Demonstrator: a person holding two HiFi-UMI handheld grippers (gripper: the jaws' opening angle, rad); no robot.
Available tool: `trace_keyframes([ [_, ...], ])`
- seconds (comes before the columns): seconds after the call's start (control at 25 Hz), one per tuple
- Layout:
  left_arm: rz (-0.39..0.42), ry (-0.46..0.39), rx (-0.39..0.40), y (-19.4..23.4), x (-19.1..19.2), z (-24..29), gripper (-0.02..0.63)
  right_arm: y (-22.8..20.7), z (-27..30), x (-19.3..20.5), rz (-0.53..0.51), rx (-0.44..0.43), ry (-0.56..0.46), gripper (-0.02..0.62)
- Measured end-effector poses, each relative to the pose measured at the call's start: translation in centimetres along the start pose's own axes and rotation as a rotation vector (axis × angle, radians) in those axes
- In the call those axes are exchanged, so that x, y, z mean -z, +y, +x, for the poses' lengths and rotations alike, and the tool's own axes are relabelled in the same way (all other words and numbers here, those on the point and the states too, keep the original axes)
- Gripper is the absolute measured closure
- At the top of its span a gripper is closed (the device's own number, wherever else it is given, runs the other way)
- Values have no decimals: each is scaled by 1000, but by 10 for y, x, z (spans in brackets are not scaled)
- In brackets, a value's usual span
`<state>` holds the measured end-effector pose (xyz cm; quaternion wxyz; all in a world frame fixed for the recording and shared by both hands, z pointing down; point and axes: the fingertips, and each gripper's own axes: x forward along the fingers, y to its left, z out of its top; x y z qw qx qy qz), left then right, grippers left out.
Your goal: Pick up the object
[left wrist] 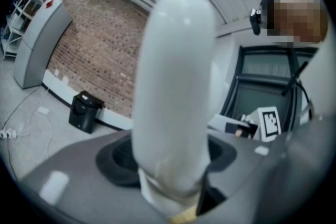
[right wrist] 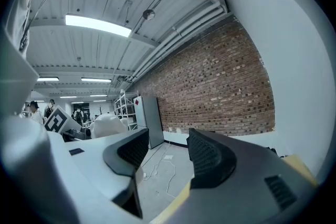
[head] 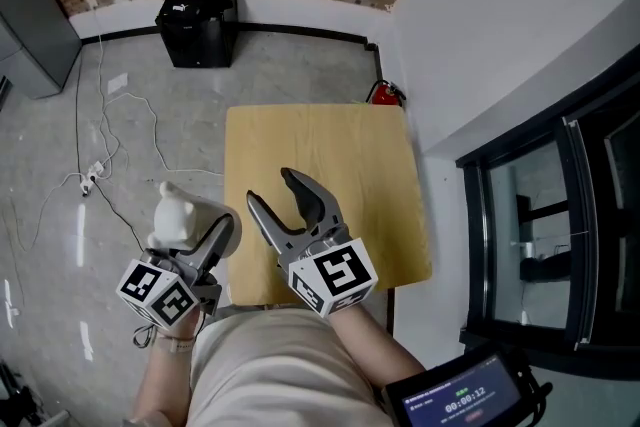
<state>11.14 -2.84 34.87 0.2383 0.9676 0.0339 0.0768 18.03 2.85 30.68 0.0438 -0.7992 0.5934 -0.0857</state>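
- White object [head: 180, 215]: rounded and smooth, clamped between the jaws of the left tool [head: 197, 235]. It is off the counter [head: 330, 145] altogether and hangs to the left of the counter's near-left edge, over the concrete floor [head: 60, 245].
- The left gripper view shows the jaws pressing on the object's lower end, while most of its length stands out past them. I judge this a short hold on a long, slick body.
- Right tool [head: 272, 190]: jaws well apart with nothing between them, held over the near part of the bare wooden counter.
- As I read it, the pick-up is done and what remains is keeping the object secure.
- Main risk: the object pivots or slides out of the left tool's jaws. The causes would be the low grip point, a smooth surface and any quick swing of the hand.
- A drop from here would miss the counter and land on the hard floor among the cables [head: 105, 150].
- Lesser risk: the open right tool, near the left one, knocks the object if the hands come together.
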Motion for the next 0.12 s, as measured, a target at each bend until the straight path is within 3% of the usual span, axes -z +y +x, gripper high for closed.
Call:
trace_keyframes([
  [0.12, -2, 7, 2, -2, 4, 1, 325, -3, -4, 1, 2, 9, 1, 350],
])
